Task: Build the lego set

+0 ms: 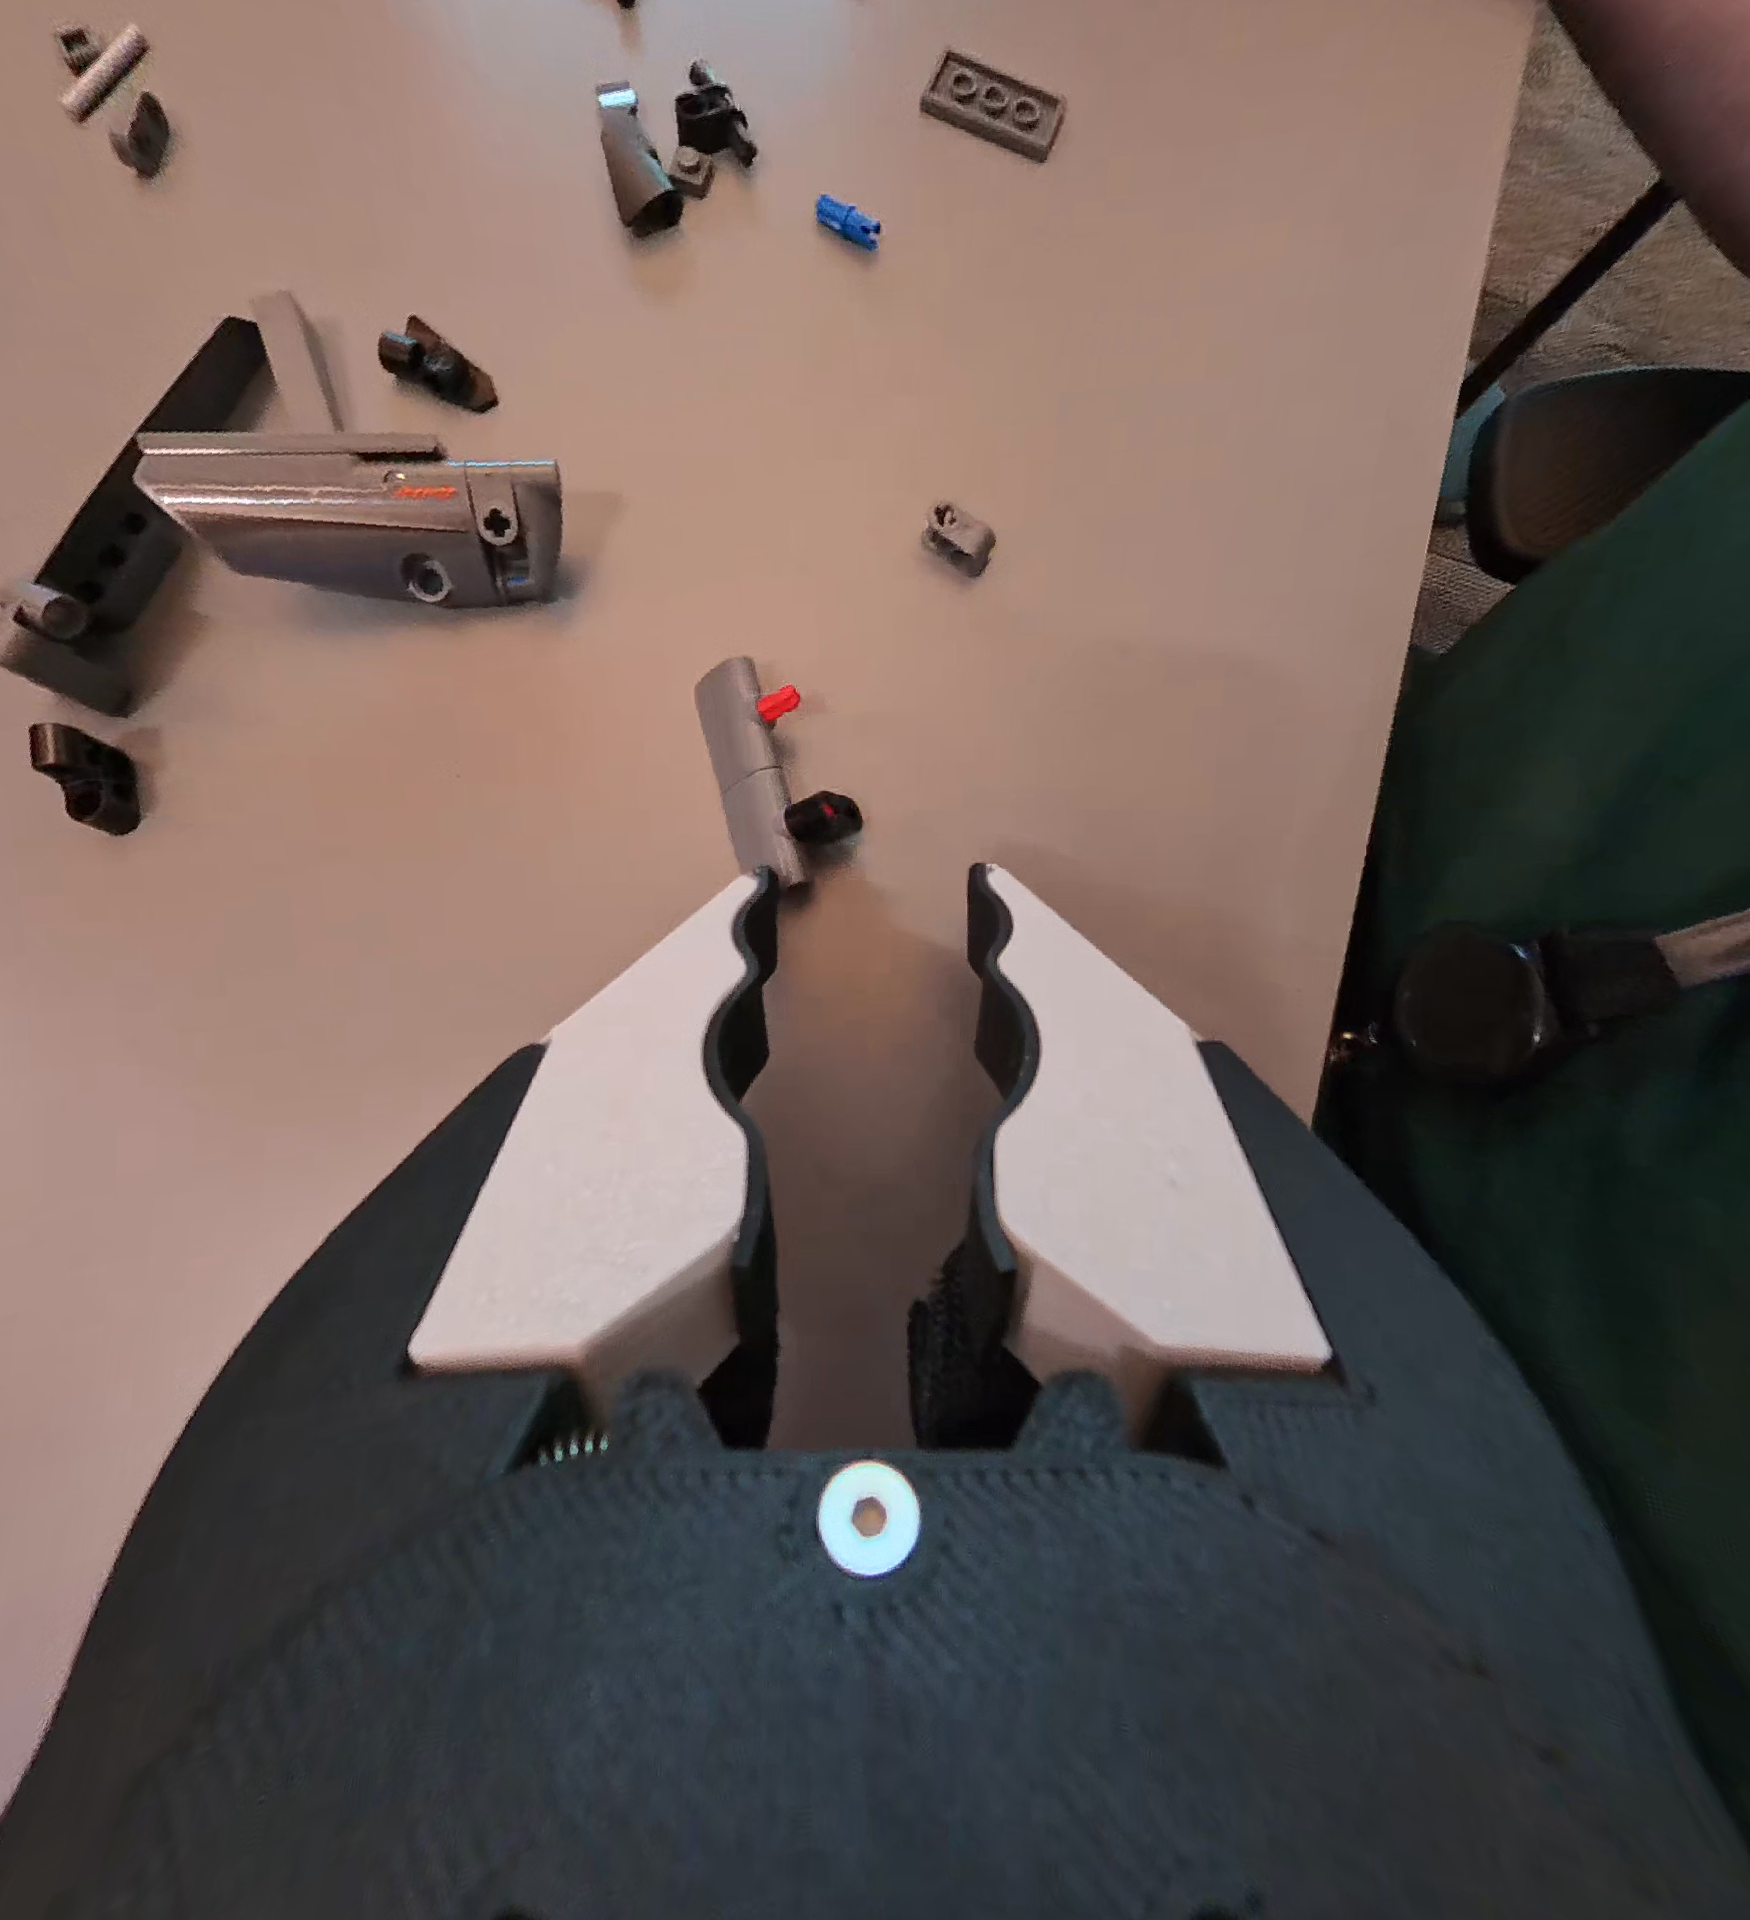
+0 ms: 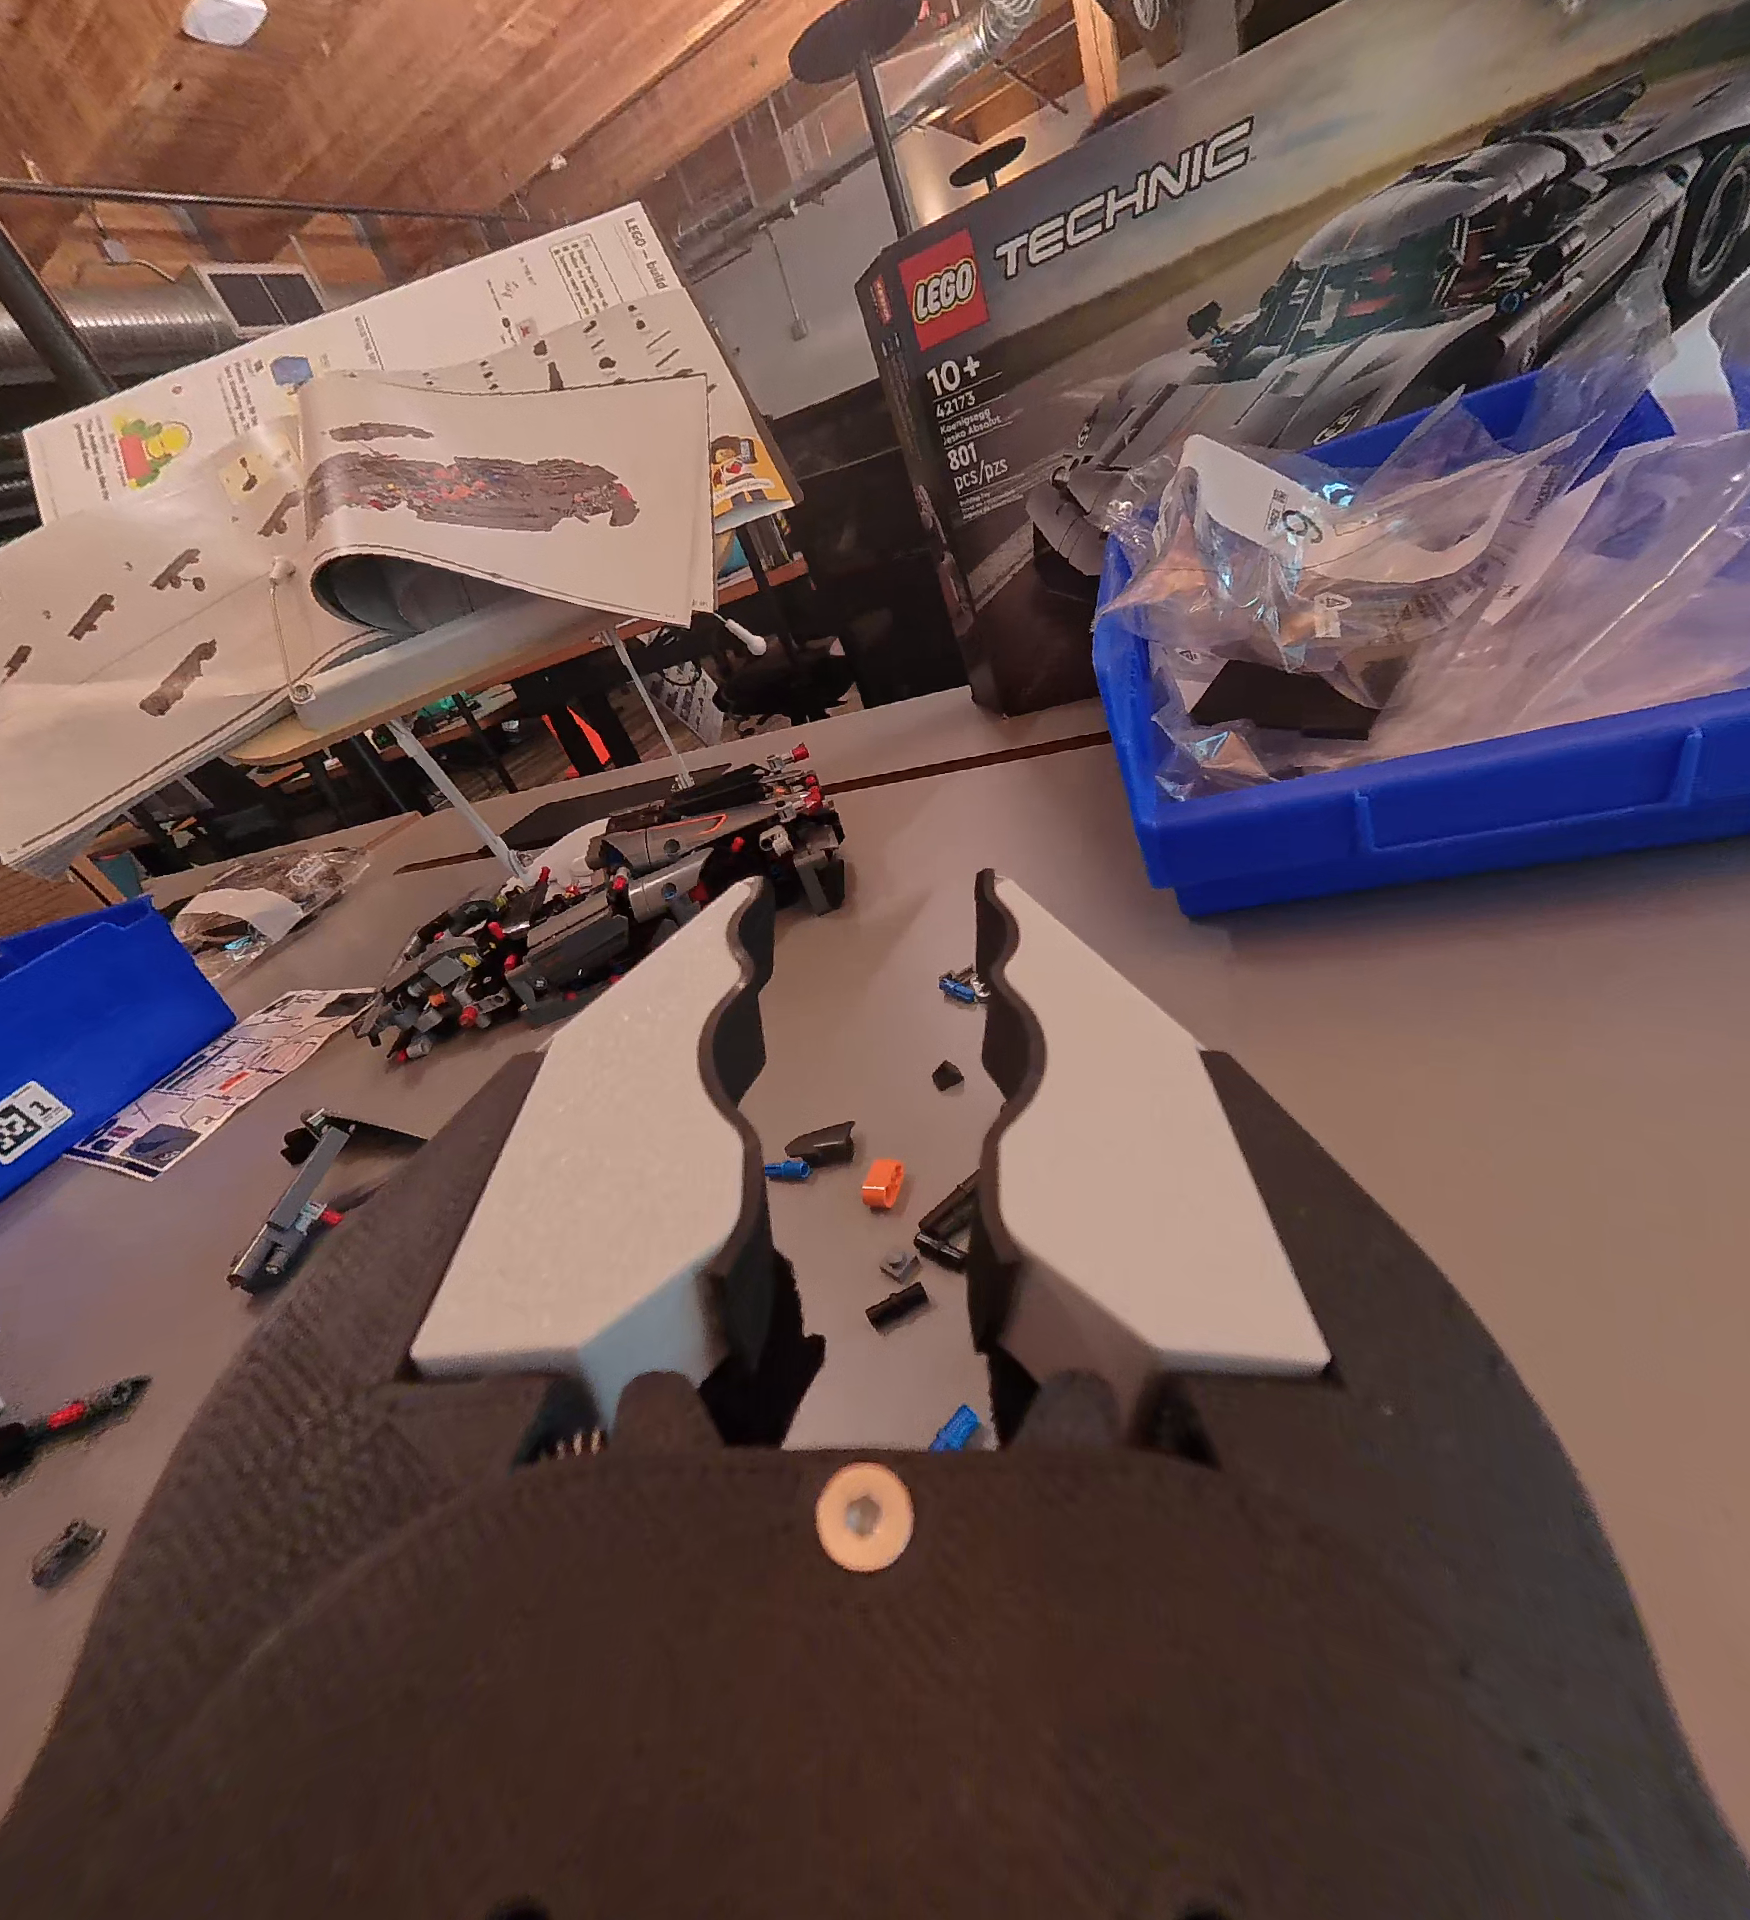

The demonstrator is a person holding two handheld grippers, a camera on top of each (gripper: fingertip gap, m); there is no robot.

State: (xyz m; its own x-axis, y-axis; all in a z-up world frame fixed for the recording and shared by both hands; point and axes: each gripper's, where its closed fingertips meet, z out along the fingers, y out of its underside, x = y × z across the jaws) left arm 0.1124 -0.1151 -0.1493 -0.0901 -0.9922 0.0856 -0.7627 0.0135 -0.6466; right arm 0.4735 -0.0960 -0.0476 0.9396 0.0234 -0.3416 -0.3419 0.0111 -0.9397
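Closest thing first: the left gripper [image 1: 873,883] sits low over the table [image 1: 1110,623] with its jaws parted a moderate way and nothing between them. Right off the tip of its left finger [image 1: 642,1091] is a small grey cylinder sub-assembly [image 1: 746,769] with a red pin [image 1: 777,704] sticking out one side and a black connector [image 1: 823,817] by its near end. Its long axis runs roughly away from the gripper, leaning a little left, so it lines up fairly well with the fingers but sits just left of the gap. My guess is a small shift left and forward would put it between the jaws. Whether the fingertip actually touches the near end, I can't tell.

Further out on the left there's a bigger grey panel assembly [image 1: 351,520], then a blue pin [image 1: 847,221] and a dark grey plate [image 1: 992,104] near the far edge.

The right gripper [image 2: 876,894] is also partly open and empty, raised above loose bits like an orange piece [image 2: 883,1184]. Beyond it is the half-built car [image 2: 622,904], then the instruction booklet [image 2: 351,540], a blue bin [image 2: 1473,810] of bags and the set box [image 2: 1214,343]. The left one looks nearer to its target.
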